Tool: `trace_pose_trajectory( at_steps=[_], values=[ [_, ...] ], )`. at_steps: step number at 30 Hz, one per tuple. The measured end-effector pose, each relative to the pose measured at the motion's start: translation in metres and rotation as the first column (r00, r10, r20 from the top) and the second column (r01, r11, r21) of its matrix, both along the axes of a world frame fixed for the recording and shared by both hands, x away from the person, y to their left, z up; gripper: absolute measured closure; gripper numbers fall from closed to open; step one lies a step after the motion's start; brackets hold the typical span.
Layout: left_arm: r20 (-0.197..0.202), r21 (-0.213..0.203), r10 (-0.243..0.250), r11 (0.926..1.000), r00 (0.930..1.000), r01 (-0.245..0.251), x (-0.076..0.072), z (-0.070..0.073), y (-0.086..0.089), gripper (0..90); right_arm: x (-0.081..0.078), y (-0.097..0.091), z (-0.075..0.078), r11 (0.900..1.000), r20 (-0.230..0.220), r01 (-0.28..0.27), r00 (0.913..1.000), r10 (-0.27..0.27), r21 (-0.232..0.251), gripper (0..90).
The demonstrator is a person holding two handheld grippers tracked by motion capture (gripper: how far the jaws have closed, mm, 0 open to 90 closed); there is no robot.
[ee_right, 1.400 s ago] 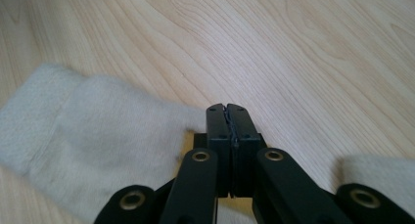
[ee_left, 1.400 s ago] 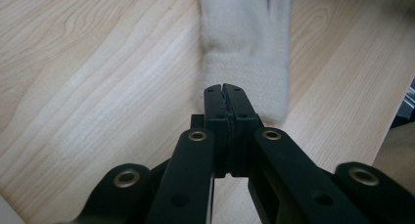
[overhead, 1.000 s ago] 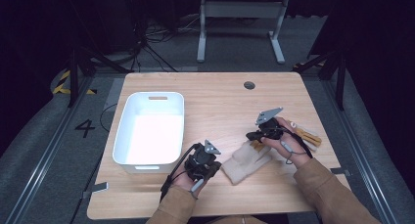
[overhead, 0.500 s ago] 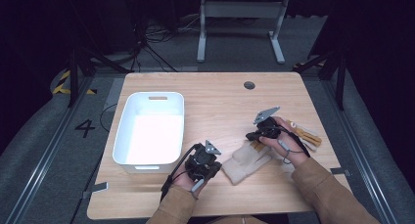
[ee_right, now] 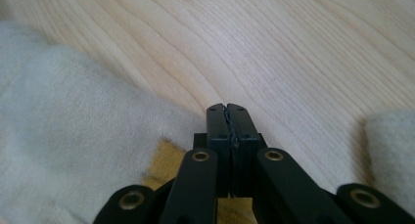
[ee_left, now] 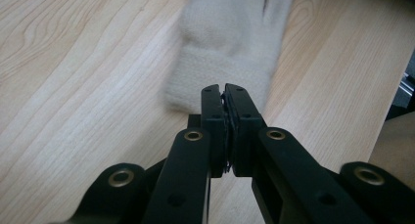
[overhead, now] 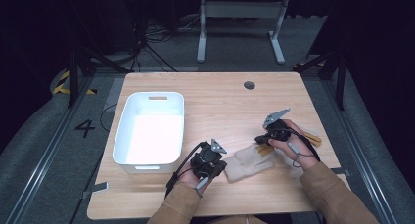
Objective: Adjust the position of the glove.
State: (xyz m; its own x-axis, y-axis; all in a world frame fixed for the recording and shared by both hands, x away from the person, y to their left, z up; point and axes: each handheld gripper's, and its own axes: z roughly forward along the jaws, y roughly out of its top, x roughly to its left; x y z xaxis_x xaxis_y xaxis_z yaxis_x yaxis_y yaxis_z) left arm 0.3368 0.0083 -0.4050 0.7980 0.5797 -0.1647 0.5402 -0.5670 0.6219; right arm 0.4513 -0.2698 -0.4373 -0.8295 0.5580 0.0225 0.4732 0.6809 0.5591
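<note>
Low in the frame, both the left gripper (overhead: 211, 161) and right gripper (overhead: 268, 136) sit closed, empty, flanking the cream knitted glove (overhead: 247, 161).

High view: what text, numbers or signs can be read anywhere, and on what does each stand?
"4": a white numeral on the dark floor left of the table, at.
Yellow and black hazard stripes on the floor farther back: a marking, no words.
No other readable text.
</note>
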Motion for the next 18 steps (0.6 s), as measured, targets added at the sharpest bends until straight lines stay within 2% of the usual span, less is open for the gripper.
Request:
trace_pose_trajectory(
  at_steps=[8, 13, 18],
  values=[
    [0.002, -0.007, -0.015, 0.9999, 0.9999, 0.015, 0.004, 0.001, -0.006, 85.9, -0.009, -0.01, 0.0, 0.9999, -0.015, 0.01, 0.9998, -0.01, -0.007, 90.0],
    [0.029, -0.019, 0.002, 0.9998, 0.9996, -0.001, 0.007, 0.003, -0.006, 83.0, -0.015, -0.016, 0.001, 0.9998, -0.032, 0.016, 0.9994, -0.016, -0.009, 90.0],
    [0.033, -0.032, 0.017, 0.9993, 0.9993, -0.016, 0.01, 0.003, -0.004, 82.1, -0.019, -0.02, 0.001, 0.9999, -0.046, 0.012, 0.9989, -0.013, -0.007, 90.0]
  ],
)
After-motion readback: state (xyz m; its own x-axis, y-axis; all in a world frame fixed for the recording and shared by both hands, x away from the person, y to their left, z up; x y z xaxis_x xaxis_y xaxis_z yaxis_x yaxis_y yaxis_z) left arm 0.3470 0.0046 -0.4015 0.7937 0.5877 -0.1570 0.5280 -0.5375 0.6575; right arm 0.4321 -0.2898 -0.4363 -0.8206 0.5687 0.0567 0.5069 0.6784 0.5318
